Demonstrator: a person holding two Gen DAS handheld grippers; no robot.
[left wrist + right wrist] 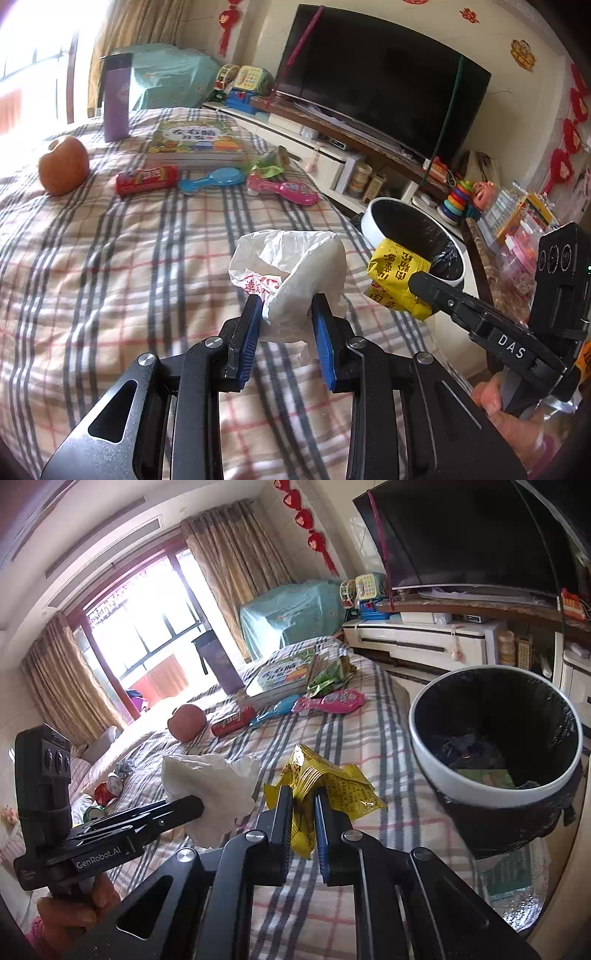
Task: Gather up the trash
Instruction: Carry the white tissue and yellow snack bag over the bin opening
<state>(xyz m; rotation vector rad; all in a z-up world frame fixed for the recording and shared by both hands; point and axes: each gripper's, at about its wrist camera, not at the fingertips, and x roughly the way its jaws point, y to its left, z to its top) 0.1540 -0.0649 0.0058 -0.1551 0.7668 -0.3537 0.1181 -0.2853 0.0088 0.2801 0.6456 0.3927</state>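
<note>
My left gripper [286, 314] is clenched on a crumpled white paper wrapper [295, 273], the blue pads [251, 328] pinching its lower fold so the bulk stands up in the middle of the left wrist frame, clear of the plaid bedspread [110, 277]. My right gripper [303, 812] is clamped on a yellow snack packet [328, 786], gripped near its bottom edge so most of the foil fans out above the jaws at the centre of the right wrist frame. I hold both pieces lifted, I judge, because each is on its way to the bin and neither should drag on the cloth.

The white trash bin [476, 790] with its black liner fills the right side of the right wrist frame, its mouth open toward me and some rubbish already lying at the bottom; it stands off the bed's edge, near the packet but not under it yet. The packet looks the closer of the two loads, so it should probably drop first.

Further out, toward the upper left of the left wrist frame, an apple [63, 170], a red snack tube [147, 179], a blue toy [212, 179], a pink toy [284, 189], a green wrapper [267, 166], a children's book [195, 142] and a purple flask [116, 98] sit on the bed; of these the green wrapper seems to be trash yet to collect
</note>
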